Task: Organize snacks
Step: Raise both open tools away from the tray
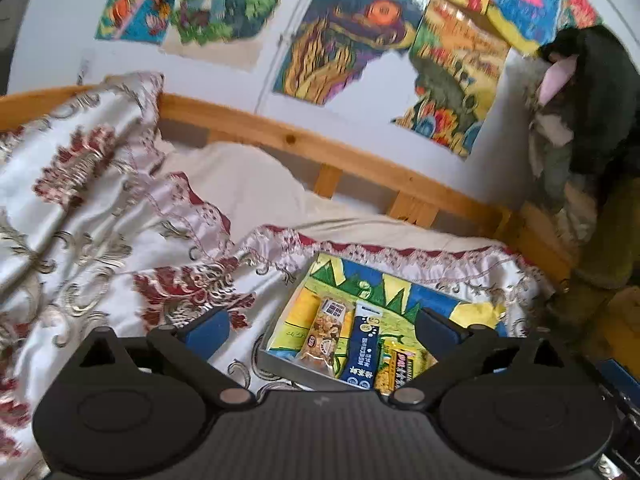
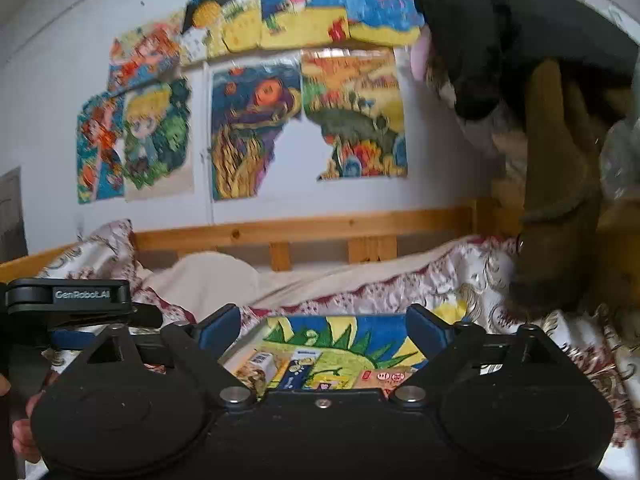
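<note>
A shallow box with a bright painted bottom (image 1: 400, 292) lies on the bed. In it lie a nut snack packet (image 1: 324, 336), a dark blue stick packet (image 1: 364, 352) and a yellow packet (image 1: 402, 368), side by side. My left gripper (image 1: 320, 326) is open and empty, held above the box's near edge. In the right wrist view the same box (image 2: 340, 336) holds the nut packet (image 2: 256, 368), the blue packet (image 2: 298, 368) and an orange packet (image 2: 384, 378). My right gripper (image 2: 326, 326) is open and empty above the box. The left gripper's body (image 2: 68, 300) shows at its left.
A floral bedcover (image 1: 100, 220) lies in folds over the bed. A wooden bed rail (image 1: 360, 160) runs behind it, below a wall with painted posters (image 1: 348, 40). Dark clothes (image 1: 592, 120) hang at the right.
</note>
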### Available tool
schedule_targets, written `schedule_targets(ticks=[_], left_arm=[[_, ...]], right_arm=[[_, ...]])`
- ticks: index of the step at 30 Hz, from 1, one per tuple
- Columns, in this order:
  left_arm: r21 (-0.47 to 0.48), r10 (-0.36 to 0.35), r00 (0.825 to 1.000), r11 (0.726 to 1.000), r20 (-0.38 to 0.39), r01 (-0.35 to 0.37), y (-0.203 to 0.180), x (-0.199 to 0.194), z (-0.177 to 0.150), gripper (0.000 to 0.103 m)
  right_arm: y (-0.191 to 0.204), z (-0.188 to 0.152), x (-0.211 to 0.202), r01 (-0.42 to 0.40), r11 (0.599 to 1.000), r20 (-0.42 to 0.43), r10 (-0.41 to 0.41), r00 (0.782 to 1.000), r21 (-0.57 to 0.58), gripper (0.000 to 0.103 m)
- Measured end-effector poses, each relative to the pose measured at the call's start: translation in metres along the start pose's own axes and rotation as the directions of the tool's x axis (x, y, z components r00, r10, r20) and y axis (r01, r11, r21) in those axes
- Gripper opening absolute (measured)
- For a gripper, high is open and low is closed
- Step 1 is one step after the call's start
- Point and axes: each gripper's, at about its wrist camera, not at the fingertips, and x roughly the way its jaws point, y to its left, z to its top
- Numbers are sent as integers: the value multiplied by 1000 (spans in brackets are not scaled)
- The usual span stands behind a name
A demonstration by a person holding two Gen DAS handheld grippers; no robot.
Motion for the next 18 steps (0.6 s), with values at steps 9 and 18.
schedule_targets(ticks=[9,18], left_arm=[[100,42,990,993,134,-56,-6,-92,-25,103],[152,79,992,984,98,-93,-1,-152,-59,103]], right_arm=[[11,-3,-86,-10,1000,62,12,998,-29,102],[18,-17,-146,-31,999,18,31,999,13,102]])
